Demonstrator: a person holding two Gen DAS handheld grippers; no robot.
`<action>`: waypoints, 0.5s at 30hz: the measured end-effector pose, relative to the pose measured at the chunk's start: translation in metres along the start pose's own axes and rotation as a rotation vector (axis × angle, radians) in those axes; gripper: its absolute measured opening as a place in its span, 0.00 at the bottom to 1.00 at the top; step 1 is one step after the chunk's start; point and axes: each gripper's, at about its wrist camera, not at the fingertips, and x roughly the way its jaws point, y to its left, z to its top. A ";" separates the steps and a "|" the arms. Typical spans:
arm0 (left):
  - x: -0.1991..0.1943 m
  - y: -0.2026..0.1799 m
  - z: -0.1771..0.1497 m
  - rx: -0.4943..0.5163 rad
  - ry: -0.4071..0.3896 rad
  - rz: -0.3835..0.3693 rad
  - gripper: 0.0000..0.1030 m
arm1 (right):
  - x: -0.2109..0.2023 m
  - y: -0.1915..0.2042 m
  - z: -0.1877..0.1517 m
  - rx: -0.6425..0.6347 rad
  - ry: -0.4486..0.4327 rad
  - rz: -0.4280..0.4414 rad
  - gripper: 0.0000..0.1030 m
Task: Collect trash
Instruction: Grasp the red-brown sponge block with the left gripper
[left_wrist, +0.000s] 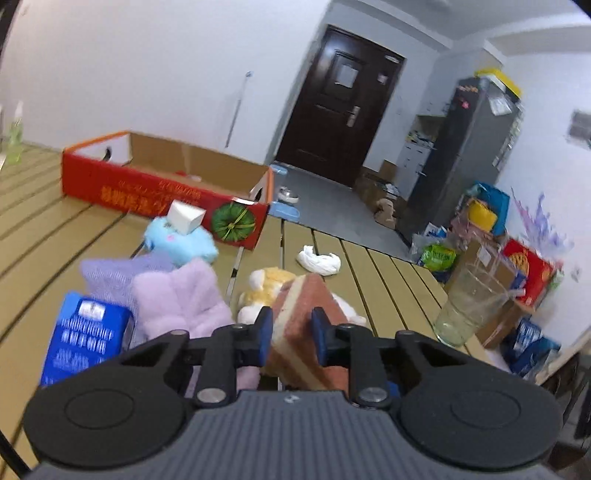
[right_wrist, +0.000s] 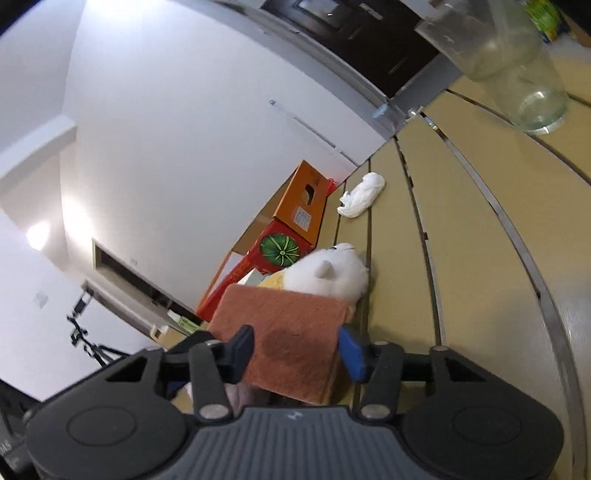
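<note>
Left tongs (left_wrist: 291, 334) and right tongs (right_wrist: 295, 350) both clamped on scouring sponge (left_wrist: 306, 332): light, squashy, best held across stiff sides; crumpled tissue (left_wrist: 319, 260) far on desk (left_wrist: 388, 280)

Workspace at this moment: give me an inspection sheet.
Surface: tan slatted table.
Job's things: crumpled white tissue lying loose; open red cardboard box at the back.
Clutter: plush toys, purple cloth, blue packet, empty glass.
Grippers: left claw and right claw each shut on the sponge.
Cables: nothing seen.
Surroundings: dark door, fridge, bags on the floor.
</note>
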 end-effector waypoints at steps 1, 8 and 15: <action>-0.005 0.003 -0.001 -0.025 -0.001 0.000 0.22 | -0.002 0.003 0.002 -0.023 0.007 -0.013 0.31; -0.065 0.016 -0.052 -0.158 -0.005 -0.030 0.22 | -0.040 0.041 -0.005 -0.246 0.155 -0.054 0.13; -0.072 0.024 -0.077 -0.209 0.066 -0.030 0.24 | -0.068 0.053 -0.020 -0.338 0.157 -0.061 0.22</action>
